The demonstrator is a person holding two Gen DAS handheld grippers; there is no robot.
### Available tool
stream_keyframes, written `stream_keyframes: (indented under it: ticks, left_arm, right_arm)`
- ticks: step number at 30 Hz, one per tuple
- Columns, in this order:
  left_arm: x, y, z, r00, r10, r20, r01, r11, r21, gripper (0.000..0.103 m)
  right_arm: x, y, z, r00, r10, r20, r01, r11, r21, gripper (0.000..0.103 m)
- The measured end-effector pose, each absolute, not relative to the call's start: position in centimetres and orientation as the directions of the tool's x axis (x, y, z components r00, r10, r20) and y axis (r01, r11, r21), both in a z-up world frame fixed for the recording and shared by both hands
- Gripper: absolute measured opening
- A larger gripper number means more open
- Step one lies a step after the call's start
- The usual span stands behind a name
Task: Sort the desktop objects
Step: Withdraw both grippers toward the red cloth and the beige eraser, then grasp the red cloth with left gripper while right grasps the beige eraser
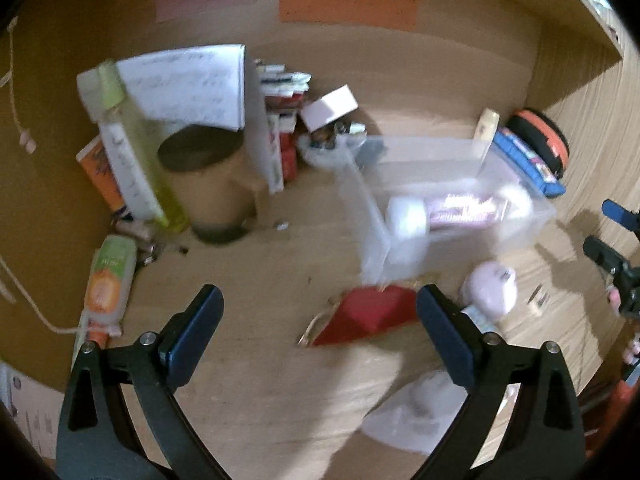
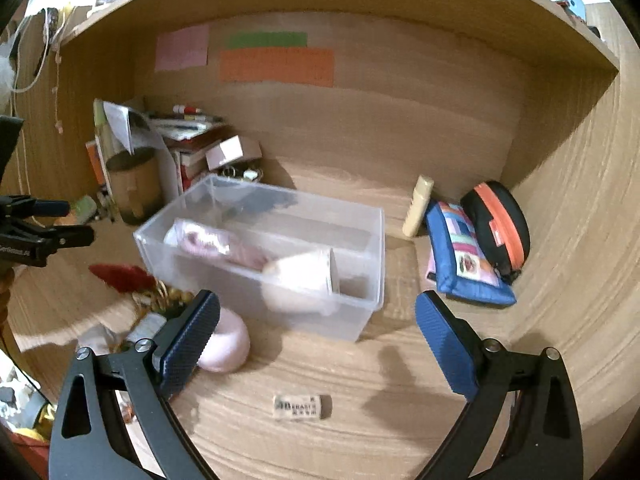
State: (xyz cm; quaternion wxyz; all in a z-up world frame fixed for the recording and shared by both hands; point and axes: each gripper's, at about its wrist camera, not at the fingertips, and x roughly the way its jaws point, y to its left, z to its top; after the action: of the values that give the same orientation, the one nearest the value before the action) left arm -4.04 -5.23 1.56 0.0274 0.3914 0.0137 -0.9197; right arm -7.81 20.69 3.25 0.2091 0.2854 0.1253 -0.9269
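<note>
Wooden desk [image 2: 400,380]: clear bin [image 2: 360,220] mid-desk, eraser [image 2: 303,407] at front edge. Left gripper [image 1: 320,332] and right gripper [image 2: 318,338] jaws apart, empty.

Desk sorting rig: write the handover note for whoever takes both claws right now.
Left claw: open, empty, above the red item.
Right claw: open, empty, in front of the clear bin.
Done: bin already holds a pink-labelled package and a white roll.
Left: eraser on the desk between the right claw's fingers; pink round object in front of the bin; blue pouch, black-and-orange case and cream tube to the right of it. The left rear clutter is untouched.
</note>
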Motion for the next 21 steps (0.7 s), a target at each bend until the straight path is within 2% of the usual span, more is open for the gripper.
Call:
stream_keyframes:
  ticks: [6, 13, 20, 21]
  left_arm:
    - [-3.1, -4.8, -0.9, -0.66, -0.039, -0.75, 0.042, -0.999, 0.016, 0.098]
    - [-5.6, -4.7, -3.5, -0.598, -0.023, -0.801, 0.024, -1.0, 0.01, 0.098]
    - [-7.0, -4.3, -3.7, -0.616, 0.008, -0.788, 0.004, -1.0, -0.013, 0.098]
    - [-7.0, -4.3, -3.6, -0.625, 0.004, -0.781, 0.007, -1.0, -0.011, 0.097]
  right_arm:
    - [-7.6, 21.4, 0.2, -0.7, -0.299, -0.648, 0.441, -0.895, -0.064, 0.098]
    - [-7.8, 22.6, -3.8, -0.6, -0.291, -0.745, 0.422, -0.907, 0.015, 0.098]
    - [-8.1, 22.7, -5.0, -0.571, -0.277, -0.773, 0.43, -0.903, 0.006, 0.096]
    - [-8.3, 22.6, -5.1, -0.564, -0.273, -0.779, 0.433, -0.901, 0.003, 0.092]
